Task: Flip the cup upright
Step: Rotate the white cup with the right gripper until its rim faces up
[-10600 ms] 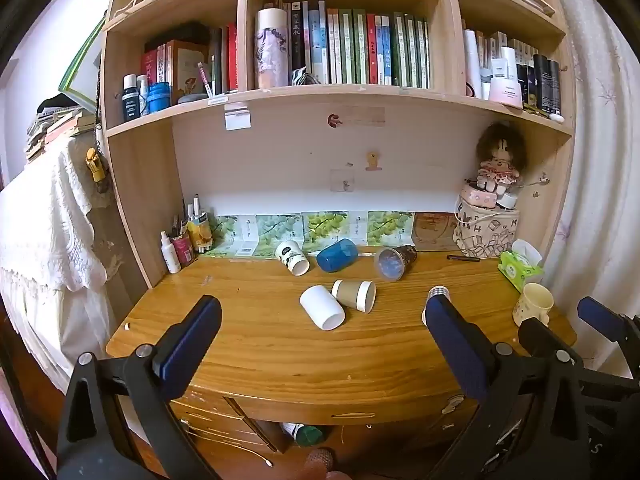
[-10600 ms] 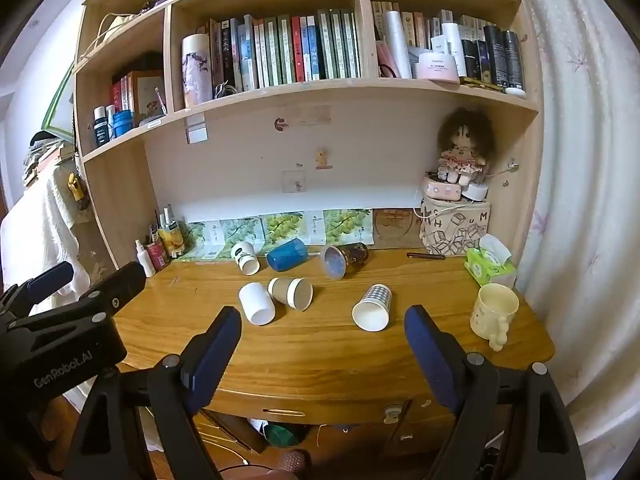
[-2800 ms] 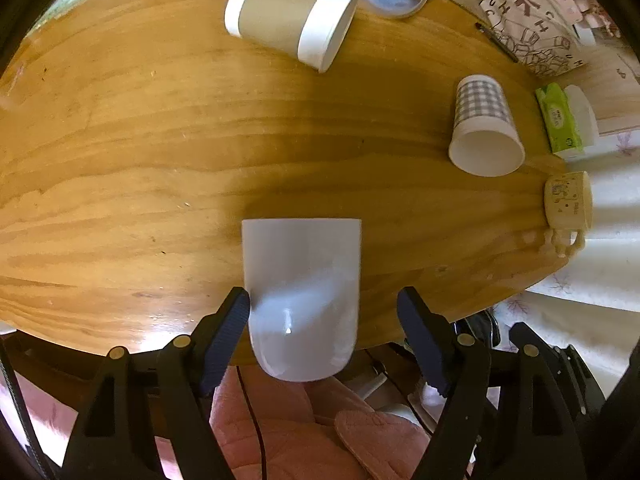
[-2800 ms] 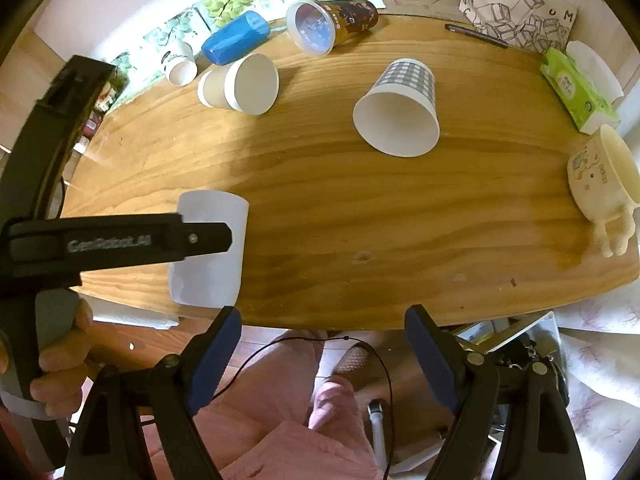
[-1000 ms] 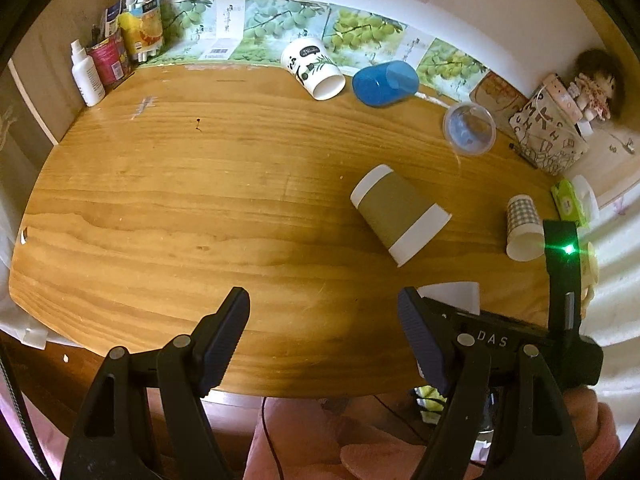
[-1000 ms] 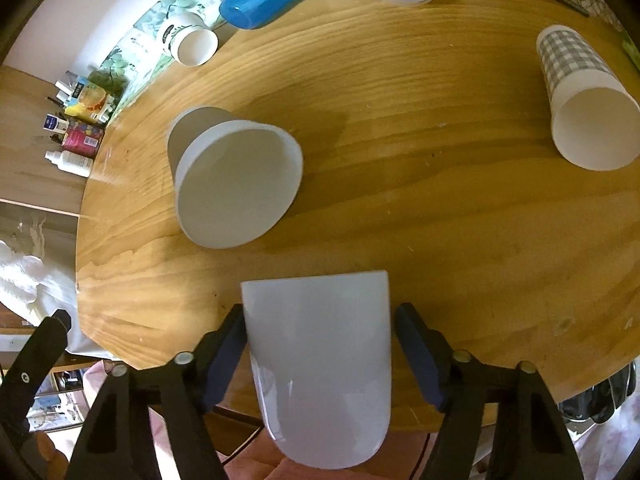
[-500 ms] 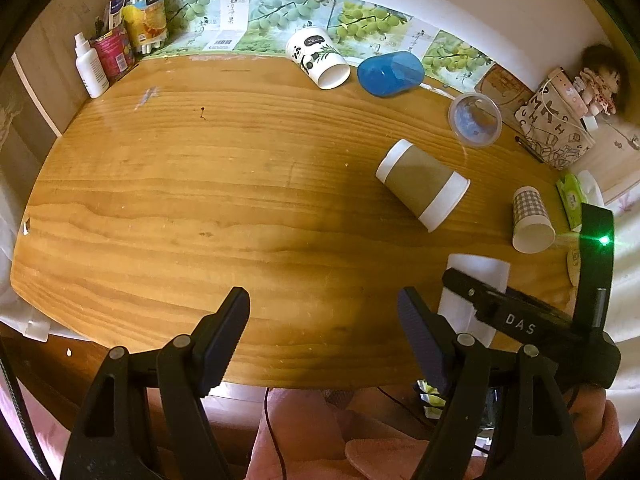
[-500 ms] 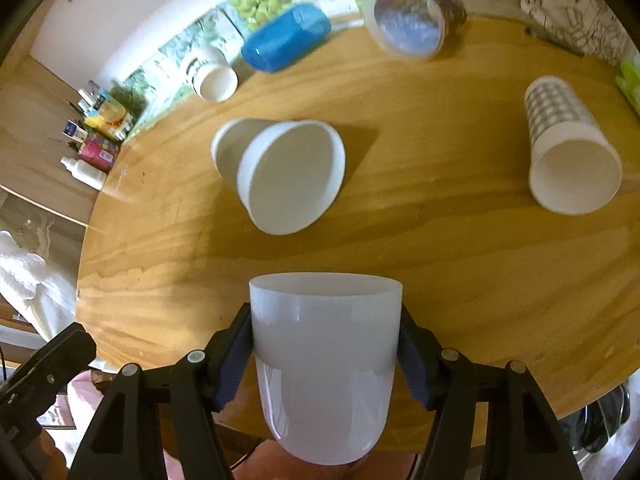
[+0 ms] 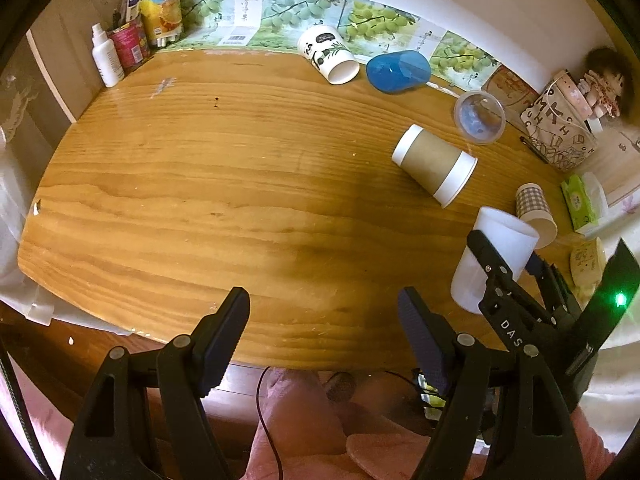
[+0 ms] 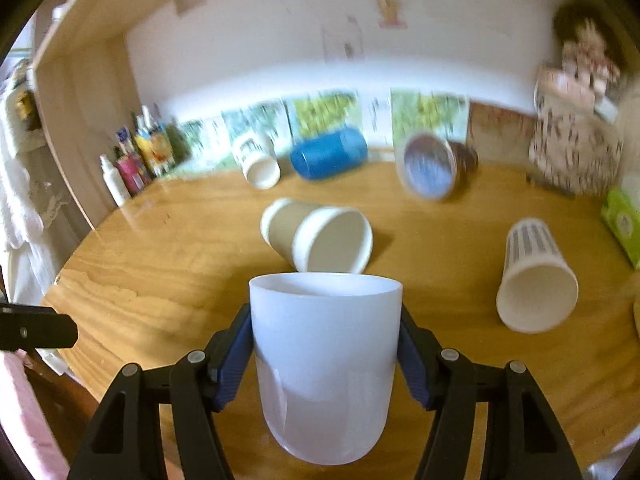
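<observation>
The plain white plastic cup [image 10: 325,364], rim up, is being clamped between the right gripper's [image 10: 325,354] blue pads; the left gripper [image 9: 324,336] is being held apart, empty.

Wooden desk [image 9: 208,184] with toppled cups [image 9: 434,164]

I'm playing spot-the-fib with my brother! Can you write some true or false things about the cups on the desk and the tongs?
1. The right tongs grip the white cup. True.
2. The white cup's opening faces down. False: it faces up.
3. The left tongs hold a cup. False: they are open and hold nothing.
4. The blue cup lies on its side. True.
5. The checked cup stands upright. False: it lies on its side.
</observation>
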`<state>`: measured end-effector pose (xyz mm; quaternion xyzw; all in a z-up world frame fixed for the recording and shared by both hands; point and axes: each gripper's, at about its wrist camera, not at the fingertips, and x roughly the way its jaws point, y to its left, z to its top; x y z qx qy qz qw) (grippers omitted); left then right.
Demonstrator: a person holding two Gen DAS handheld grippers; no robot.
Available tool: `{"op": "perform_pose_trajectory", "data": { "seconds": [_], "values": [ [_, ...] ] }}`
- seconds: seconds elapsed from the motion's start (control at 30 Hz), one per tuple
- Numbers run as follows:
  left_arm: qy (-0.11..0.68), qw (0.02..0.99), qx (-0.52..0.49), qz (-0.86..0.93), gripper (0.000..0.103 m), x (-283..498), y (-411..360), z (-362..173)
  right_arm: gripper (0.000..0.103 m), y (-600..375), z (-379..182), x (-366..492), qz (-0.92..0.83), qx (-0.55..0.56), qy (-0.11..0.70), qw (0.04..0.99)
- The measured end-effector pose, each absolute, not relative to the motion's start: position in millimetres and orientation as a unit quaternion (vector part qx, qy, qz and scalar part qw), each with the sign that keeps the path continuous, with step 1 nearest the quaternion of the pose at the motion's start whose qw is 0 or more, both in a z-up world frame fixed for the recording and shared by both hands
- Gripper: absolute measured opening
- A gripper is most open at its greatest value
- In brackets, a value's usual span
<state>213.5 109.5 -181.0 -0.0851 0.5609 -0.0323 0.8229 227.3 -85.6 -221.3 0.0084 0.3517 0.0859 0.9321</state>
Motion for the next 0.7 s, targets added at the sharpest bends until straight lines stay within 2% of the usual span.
{"op": "perform_pose_trajectory", "data": {
  "seconds": [0.27,0.7],
  "values": [
    [0.569,0.819,-0.073,-0.023,0.079,204,104,-187,0.066,-75,-230,208,0.100,-0.013,0.263,0.959],
    [0.565,0.822,-0.065,-0.019,0.079,185,93,-186,0.066,-74,-241,188,0.126,-0.023,0.251,0.959]
  ]
}}
